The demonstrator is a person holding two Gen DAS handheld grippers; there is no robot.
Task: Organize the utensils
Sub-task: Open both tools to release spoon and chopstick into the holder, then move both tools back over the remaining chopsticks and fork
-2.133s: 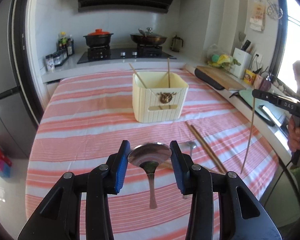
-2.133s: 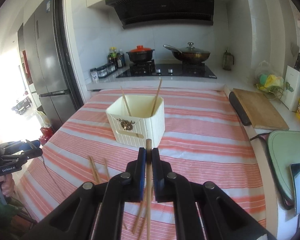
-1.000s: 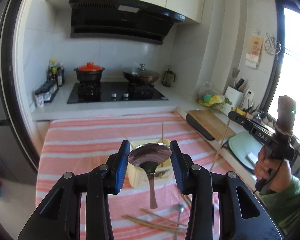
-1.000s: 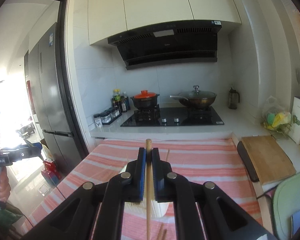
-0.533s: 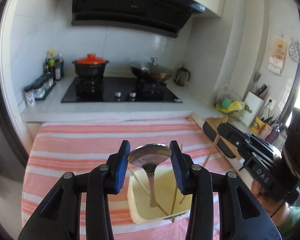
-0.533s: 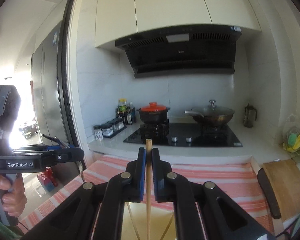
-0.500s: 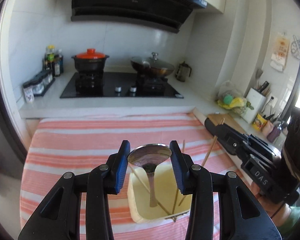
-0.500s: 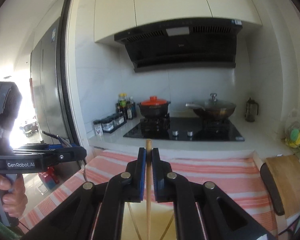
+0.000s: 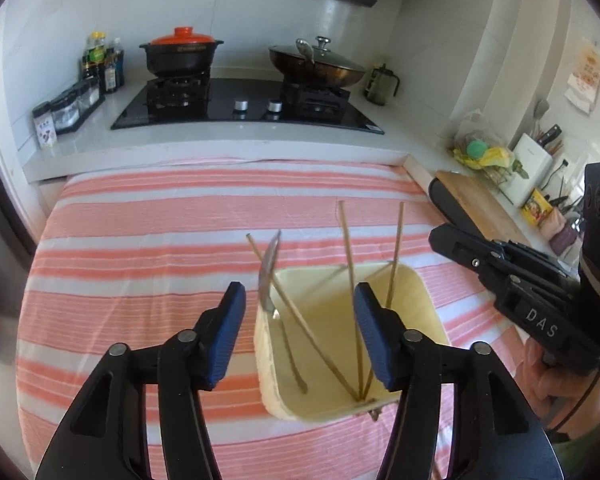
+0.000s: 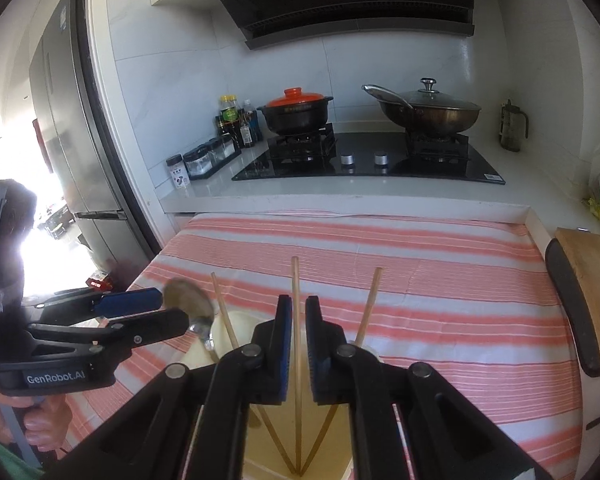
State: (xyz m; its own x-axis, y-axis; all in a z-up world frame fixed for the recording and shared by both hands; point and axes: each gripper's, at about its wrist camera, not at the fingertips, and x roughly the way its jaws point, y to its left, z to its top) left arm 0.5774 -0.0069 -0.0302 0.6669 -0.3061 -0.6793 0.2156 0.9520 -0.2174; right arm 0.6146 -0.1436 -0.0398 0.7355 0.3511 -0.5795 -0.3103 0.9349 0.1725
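My left gripper [image 9: 300,328] has its jaws wide apart above the cream square plastic holder [image 9: 420,300]; the shiny metal spoon [image 9: 270,276] leans inside it among thin wooden chopsticks [image 9: 348,248]. My right gripper [image 10: 295,344] has its jaws slightly parted around one upright wooden chopstick [image 10: 295,300], its tip in the holder on the pink-striped cloth [image 9: 160,240].

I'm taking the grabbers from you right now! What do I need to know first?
Left gripper: open, empty, above the cream holder.
Right gripper: open a little; a chopstick stands loose between its fingers, tip on the holder's bottom.
Done: the spoon, bowl end up, and three chopsticks are in the holder.
Left: pull both grippers back, then check the striped cloth for more utensils; none show in these views.
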